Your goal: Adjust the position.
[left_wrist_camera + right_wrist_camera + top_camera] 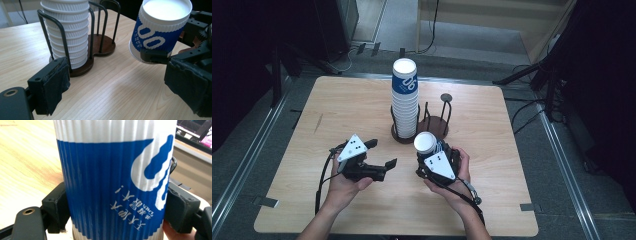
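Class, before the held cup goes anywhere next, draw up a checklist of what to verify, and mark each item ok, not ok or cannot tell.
1. Right claw grips the cup: ok, a pad presses each side in the right gripper view.
2. Cup is clear of the table: ok, it hangs above the wood, upside down.
3. Left claw is free: ok, open with nothing between its pads.
4. Stack sits inside its holder ring: ok.
5. Second holder ring is free: ok, no cups in it.
6. Cup is undented: cannot tell, its far side is hidden.
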Demonstrator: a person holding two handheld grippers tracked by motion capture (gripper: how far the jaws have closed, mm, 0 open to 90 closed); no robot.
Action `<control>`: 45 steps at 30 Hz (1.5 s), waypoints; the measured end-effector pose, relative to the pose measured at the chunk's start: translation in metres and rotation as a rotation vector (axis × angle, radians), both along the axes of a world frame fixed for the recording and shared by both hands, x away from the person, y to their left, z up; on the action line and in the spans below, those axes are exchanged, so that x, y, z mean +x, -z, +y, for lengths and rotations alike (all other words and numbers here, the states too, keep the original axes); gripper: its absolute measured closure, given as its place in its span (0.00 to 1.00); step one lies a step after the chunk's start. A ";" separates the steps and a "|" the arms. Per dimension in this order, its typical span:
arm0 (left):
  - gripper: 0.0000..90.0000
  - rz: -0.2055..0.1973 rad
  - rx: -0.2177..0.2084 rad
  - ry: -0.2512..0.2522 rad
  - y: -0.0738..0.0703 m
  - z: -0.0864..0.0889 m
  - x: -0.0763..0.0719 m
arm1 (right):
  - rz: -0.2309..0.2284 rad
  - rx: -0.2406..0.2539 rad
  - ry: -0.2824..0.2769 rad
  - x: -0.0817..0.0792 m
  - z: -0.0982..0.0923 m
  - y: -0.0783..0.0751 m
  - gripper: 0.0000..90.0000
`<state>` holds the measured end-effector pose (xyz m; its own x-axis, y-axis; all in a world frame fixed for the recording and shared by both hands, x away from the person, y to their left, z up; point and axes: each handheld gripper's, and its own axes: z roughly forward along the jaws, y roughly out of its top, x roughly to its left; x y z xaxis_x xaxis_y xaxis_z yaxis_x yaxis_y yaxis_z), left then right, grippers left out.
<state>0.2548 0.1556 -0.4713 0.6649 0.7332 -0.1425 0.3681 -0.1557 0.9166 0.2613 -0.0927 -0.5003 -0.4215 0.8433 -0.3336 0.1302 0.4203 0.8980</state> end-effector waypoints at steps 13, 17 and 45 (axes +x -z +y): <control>0.10 0.001 -0.001 0.035 0.001 -0.006 -0.002 | -0.070 -0.118 -0.026 -0.007 0.011 0.005 0.21; 0.10 -0.003 0.000 0.053 0.001 -0.009 -0.003 | -0.090 -0.152 -0.037 -0.009 0.014 0.006 0.21; 0.18 -0.034 0.013 0.176 0.004 -0.021 -0.009 | -0.258 -0.414 -0.180 -0.028 0.036 0.016 0.21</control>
<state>0.2454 0.1345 -0.4757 0.7877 0.6063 -0.1094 0.3030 -0.2266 0.9257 0.2332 -0.0569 -0.5163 -0.4080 0.5404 -0.7359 -0.1808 0.7422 0.6453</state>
